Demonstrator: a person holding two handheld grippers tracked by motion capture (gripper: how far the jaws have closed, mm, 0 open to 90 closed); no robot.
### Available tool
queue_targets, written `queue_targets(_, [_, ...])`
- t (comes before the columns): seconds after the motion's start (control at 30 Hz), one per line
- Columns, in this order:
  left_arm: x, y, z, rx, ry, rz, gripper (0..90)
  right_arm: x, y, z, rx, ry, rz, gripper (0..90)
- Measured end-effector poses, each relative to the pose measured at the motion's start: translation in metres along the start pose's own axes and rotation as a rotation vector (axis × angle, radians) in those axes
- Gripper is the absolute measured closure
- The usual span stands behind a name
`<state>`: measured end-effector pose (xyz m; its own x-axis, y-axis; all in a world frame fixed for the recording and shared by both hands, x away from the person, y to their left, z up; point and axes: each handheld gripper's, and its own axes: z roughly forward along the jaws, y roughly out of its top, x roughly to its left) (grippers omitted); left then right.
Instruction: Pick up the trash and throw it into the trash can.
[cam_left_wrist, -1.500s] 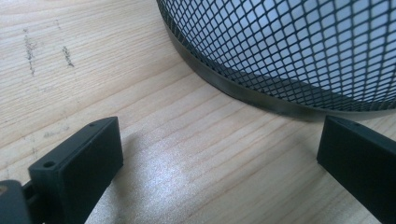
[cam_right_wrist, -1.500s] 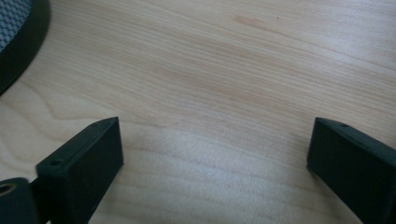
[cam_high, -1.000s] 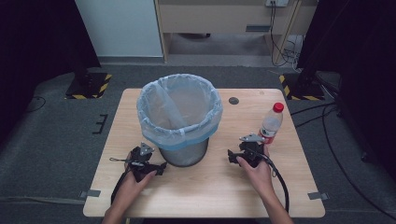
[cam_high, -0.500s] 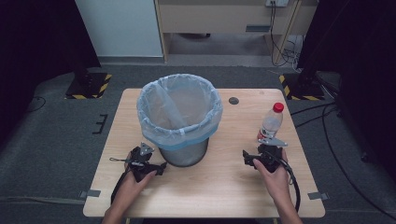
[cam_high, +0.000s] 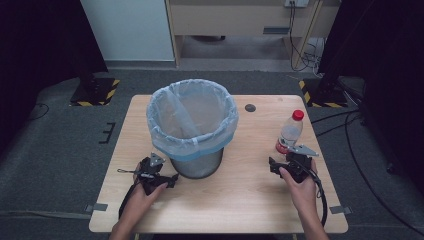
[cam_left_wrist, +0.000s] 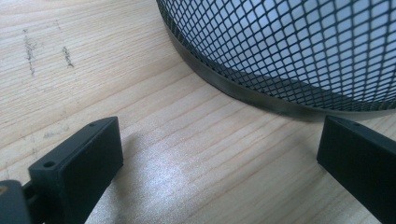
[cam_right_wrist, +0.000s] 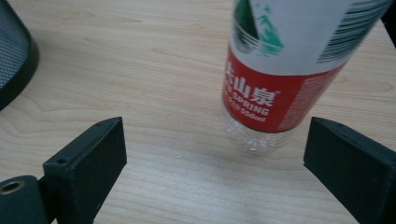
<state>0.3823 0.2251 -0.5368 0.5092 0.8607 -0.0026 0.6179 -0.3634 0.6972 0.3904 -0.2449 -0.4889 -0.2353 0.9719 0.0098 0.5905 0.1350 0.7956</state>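
I see a surface (cam_high: 250, 200) of pale wood, smooth and matt, with fine grain and a few dark scuffs. The bin (cam_left_wrist: 299, 51) is black metal mesh with a dull solid band at its base, lined with a thin, slightly glossy translucent blue plastic bag (cam_high: 192, 112). The bottle (cam_right_wrist: 285, 70) is clear plastic with a glossy red-and-white label and red cap. My jaws are matt black plastic.

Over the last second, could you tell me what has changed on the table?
The right tongs slid to the person's right, up to the bottle, and now stand open with its base ahead between the jaws, not gripped. The left tongs, the bin and the bottle kept their places.
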Motion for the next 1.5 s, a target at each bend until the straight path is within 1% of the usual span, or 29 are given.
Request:
queue_targets(0.23, [0.000, 0.000, 0.000, 0.000, 0.000, 0.000, 0.0, -0.010, 0.002, 0.001, -0.025, -0.016, 0.015, 5.9])
queue_targets(0.4, [0.000, 0.000, 0.000, 0.000, 0.000, 0.000, 0.0, -0.014, 0.007, 0.001, -0.044, -0.008, 0.023, 6.2])
queue_targets(0.47, [0.000, 0.000, 0.000, 0.000, 0.000, 0.000, 0.0, -0.015, 0.009, 0.000, -0.061, 0.000, 0.031, 6.8])
queue_targets(0.53, [0.000, 0.000, 0.000, 0.000, 0.000, 0.000, 0.0, -0.017, 0.011, 0.001, -0.057, -0.010, 0.024, 6.9])
queue_targets(0.67, [0.000, 0.000, 0.000, 0.000, 0.000, 0.000, 0.0, -0.023, 0.019, 0.003, -0.057, -0.012, 0.000, 7.0])
queue_targets(0.7, [0.000, 0.000, 0.000, 0.000, 0.000, 0.000, 0.0, -0.026, 0.020, 0.003, -0.065, -0.009, 0.004, 7.1])
queue_targets(0.73, [0.000, 0.000, 0.000, 0.000, 0.000, 0.000, 0.0, -0.030, 0.025, 0.004, -0.056, -0.012, 0.005, 7.0])
queue_targets(0.8, [0.000, 0.000, 0.000, 0.000, 0.000, 0.000, 0.0, -0.032, 0.026, 0.005, -0.058, -0.014, 0.006, 7.2])
queue_targets(0.9, [0.000, 0.000, 0.000, 0.000, 0.000, 0.000, 0.0, -0.037, 0.031, 0.007, -0.072, 0.001, 0.011, 9.4])
queue_targets(0.97, [0.000, 0.000, 0.000, 0.000, 0.000, 0.000, 0.0, -0.039, 0.033, 0.011, -0.063, 0.004, -0.002, 9.6])
queue_targets(1.07, [0.000, 0.000, 0.000, 0.000, 0.000, 0.000, 0.0, -0.040, 0.036, 0.016, -0.071, 0.027, 0.005, 10.7])
queue_targets(1.1, [0.000, 0.000, 0.000, 0.000, 0.000, 0.000, 0.0, -0.040, 0.037, 0.018, -0.070, 0.029, -0.006, 10.8])
queue_targets(1.13, [0.000, 0.000, 0.000, 0.000, 0.000, 0.000, 0.0, -0.040, 0.039, 0.019, -0.072, 0.031, -0.009, 11.7])
queue_targets(1.2, [0.000, 0.000, 0.000, 0.000, 0.000, 0.000, 0.0, -0.042, 0.041, 0.021, -0.091, 0.039, 0.009, 14.4])
queue_targets(1.27, [0.000, 0.000, 0.000, 0.000, 0.000, 0.000, 0.0, -0.044, 0.041, 0.023, -0.105, 0.042, 0.011, 17.8])
queue_targets(1.37, [0.000, 0.000, 0.000, 0.000, 0.000, 0.000, 0.0, -0.045, 0.041, 0.024, -0.108, 0.045, 0.017, 20.3])
queue_targets(1.43, [0.000, 0.000, 0.000, 0.000, 0.000, 0.000, 0.0, -0.046, 0.041, 0.025, -0.111, 0.049, 0.016, 22.7])
queue_targets(1.47, [0.000, 0.000, 0.000, 0.000, 0.000, 0.000, 0.0, -0.046, 0.041, 0.025, -0.116, 0.050, 0.015, 26.1])
queue_targets(1.5, [0.000, 0.000, 0.000, 0.000, 0.000, 0.000, 0.0, -0.046, 0.041, 0.025, -0.123, 0.048, 0.007, 27.0])
